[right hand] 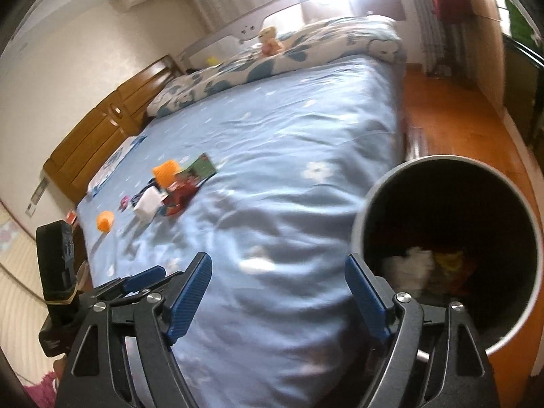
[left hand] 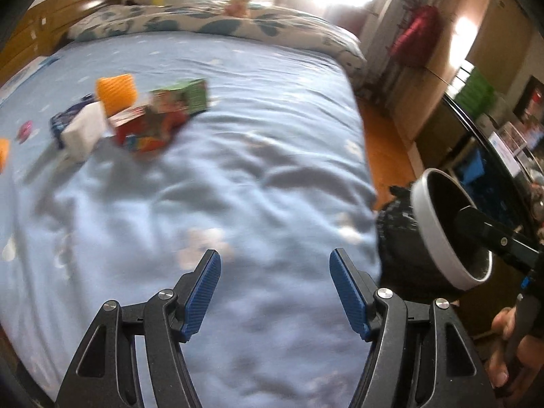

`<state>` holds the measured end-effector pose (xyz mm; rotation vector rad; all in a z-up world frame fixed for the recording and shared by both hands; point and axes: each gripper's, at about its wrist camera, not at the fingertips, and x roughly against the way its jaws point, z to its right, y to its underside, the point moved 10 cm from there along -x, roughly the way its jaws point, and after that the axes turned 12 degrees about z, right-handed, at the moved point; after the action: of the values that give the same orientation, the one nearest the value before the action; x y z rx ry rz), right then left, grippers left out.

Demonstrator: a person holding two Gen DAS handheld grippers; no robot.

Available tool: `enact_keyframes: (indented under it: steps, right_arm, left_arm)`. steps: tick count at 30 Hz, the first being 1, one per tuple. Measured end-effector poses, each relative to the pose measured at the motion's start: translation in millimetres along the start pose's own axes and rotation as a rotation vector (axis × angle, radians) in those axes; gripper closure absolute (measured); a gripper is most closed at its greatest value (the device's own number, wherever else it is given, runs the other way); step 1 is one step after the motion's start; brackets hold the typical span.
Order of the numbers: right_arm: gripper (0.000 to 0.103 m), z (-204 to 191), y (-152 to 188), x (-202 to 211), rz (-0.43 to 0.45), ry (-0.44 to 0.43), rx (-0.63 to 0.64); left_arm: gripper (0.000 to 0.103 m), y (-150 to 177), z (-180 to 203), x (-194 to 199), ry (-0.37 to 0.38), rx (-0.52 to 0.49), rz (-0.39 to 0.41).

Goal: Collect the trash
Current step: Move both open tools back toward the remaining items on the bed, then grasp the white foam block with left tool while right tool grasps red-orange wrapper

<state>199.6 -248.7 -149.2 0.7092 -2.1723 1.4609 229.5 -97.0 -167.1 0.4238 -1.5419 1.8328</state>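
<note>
blue sheet on the bed (left hand: pixel 217 183) is loose, so i could pinch cloth along with the trash pile (left hand: pixel 136 115), far left, well away from the bin (right hand: pixel 452 248) beside the bed on the right. left hand-held gripper (left hand: pixel 275 292) and right hand-held gripper (right hand: pixel 278 295) both tilt down over the bed, spread wide, empty.

Wrinkled cloth bedsheet (left hand: pixel 210 176), glossy bin (right hand: pixel 442 176)

Your trash (right hand: pixel 170 190) lies clustered on the bed's far left: orange cups, a white tissue and colourful cartons. Your bin (right hand: pixel 367 217), round with a dark inside, stands near right beside the bed, holding scraps (right hand: pixel 431 268).
</note>
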Motion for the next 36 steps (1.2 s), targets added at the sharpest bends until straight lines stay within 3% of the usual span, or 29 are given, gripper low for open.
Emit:
enact_keyframes:
  steps: [17, 30, 36]
  right_arm:
    - [0.021, -86, 25, -81, -0.108, -0.12, 0.026]
    - [0.021, -131, 21, -142, -0.11, -0.157, 0.066]
    - [0.021, -142, 14, -174, -0.114, -0.164, 0.015]
  left_arm:
    - [0.037, -9, -99, 32, -0.177, 0.133, 0.04]
    - [0.037, -38, -175, 8, -0.271, 0.178, 0.048]
    - [0.037, -55, -201, -18, -0.278, 0.193, 0.056]
